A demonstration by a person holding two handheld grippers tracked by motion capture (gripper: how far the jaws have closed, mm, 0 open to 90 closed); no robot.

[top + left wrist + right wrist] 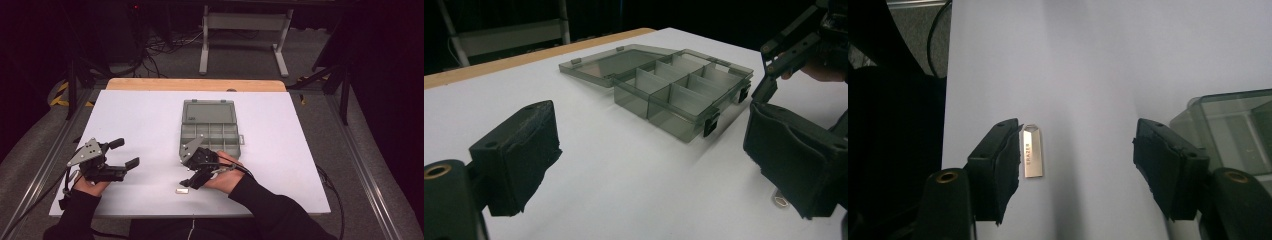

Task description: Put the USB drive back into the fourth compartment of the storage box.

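A person is sitting at the near edge of a white-topped desk [140,125], holding a black two-jaw gripper in each hand.

The right gripper [191,182] is pointing down toward the near edge of the desk, a little right of its middle. Its jaws are standing apart and gripping nothing. A small silver USB flash drive [1031,151] is lying flat on the desk between them, right beside the inner face of one pad [1007,165] and well clear of the other; whether it is touching that pad cannot be told. From above, the flash drive [182,190] is showing as a small pale bar close to the near edge, just below the gripper's tips.

A grey, see-through plastic compartment box [210,131] is sitting at the middle of the desk with its lid lying open toward the far edge. Its divided cells are looking empty in the left gripper view [674,92]. The right hand [225,177] is hovering just in front of the box's near side.

The left gripper [127,153] is resting near the desk's left near corner, well apart from the box and the flash drive. Its jaws are standing wide open, with bare desk between them.
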